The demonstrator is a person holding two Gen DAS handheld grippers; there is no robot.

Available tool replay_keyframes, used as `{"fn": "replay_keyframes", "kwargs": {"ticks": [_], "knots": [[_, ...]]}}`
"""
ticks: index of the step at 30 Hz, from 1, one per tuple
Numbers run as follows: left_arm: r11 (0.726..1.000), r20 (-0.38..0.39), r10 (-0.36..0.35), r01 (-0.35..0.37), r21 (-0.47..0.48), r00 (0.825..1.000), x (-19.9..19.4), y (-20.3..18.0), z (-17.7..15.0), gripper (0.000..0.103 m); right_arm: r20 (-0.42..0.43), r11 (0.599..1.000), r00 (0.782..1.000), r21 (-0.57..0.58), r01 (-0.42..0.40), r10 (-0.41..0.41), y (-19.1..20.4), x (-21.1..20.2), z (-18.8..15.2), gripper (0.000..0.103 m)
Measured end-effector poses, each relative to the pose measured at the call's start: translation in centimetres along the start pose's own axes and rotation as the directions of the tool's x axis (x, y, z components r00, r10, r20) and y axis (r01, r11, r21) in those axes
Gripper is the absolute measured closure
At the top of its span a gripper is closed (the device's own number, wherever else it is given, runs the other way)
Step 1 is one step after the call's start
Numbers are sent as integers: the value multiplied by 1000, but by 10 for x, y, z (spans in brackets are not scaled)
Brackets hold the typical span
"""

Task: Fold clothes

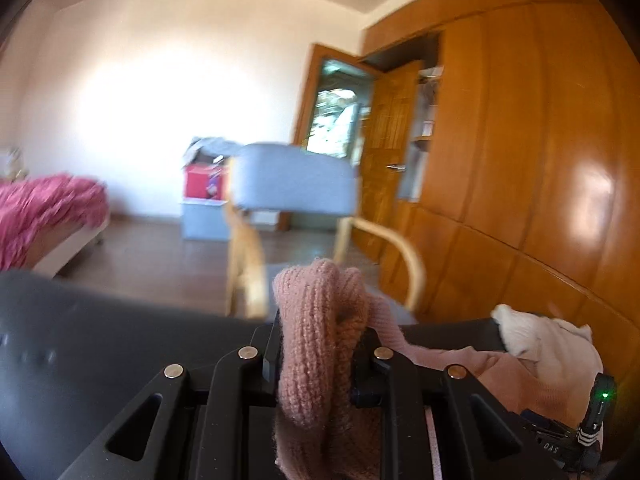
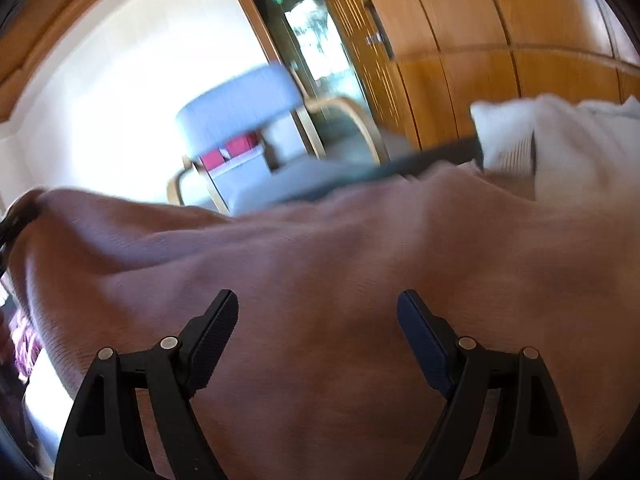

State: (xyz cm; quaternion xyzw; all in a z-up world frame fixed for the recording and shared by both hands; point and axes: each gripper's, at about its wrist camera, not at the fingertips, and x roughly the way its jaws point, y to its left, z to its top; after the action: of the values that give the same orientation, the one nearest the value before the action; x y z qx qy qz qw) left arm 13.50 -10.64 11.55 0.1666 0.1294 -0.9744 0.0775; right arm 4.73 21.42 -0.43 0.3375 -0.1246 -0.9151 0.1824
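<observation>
A grey chair (image 1: 294, 178) stands beyond the dark surface (image 1: 100, 340), a white garment (image 2: 568, 148) at its right. The left gripper (image 1: 316, 354) clenches a bunched pink sweater (image 1: 320, 340); the right gripper (image 2: 318, 312) gapes above its spread cloth. Both views blur.

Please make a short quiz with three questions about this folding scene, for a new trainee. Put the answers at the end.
1. True or false: the left hand-held gripper is shut on the pink knit garment.
2. Multiple choice: the right hand-held gripper is A) open over the pink garment, B) shut on the white garment, C) out of view.
3. Fill in: beyond the pink garment, towards the wooden wardrobe, lies a ____ garment.

Key
1. True: a bunch of knit sits pinched between its fingers.
2. A: the jaws stand wide apart with pink cloth under them.
3. White.
</observation>
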Motion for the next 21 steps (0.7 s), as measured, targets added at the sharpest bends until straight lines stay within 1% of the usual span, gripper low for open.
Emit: {"fn": "replay_keyframes", "kwargs": {"ticks": [3,6,8,11,14,18,21], "knots": [[998,-5,51,-51,-27,999,-8,27,-12,82,-103,999,994,-38,28,-32,14,20,-7,18],[994,-10,101,-101,-50,995,-16,54,-25,82,-128,995,991,-102,20,-33,36,28,-10,20],[988,-10,135,-136,-67,991,-21,71,-32,82,-140,990,990,-140,0,-20,51,33,-12,20],[976,-20,190,-192,-103,981,-31,99,-40,82,-181,982,983,-183,-42,8,78,47,-18,20],[961,-41,249,-252,-112,968,-38,123,-46,82,-219,966,976,-251,-54,-3,109,61,-27,20],[936,-67,328,-333,-114,942,-47,153,-54,81,-219,940,976,-335,-59,-17,153,73,-39,20],[915,-81,382,-389,-103,921,-52,169,-59,81,-224,929,975,-361,-78,-5,176,82,-45,18]]}}
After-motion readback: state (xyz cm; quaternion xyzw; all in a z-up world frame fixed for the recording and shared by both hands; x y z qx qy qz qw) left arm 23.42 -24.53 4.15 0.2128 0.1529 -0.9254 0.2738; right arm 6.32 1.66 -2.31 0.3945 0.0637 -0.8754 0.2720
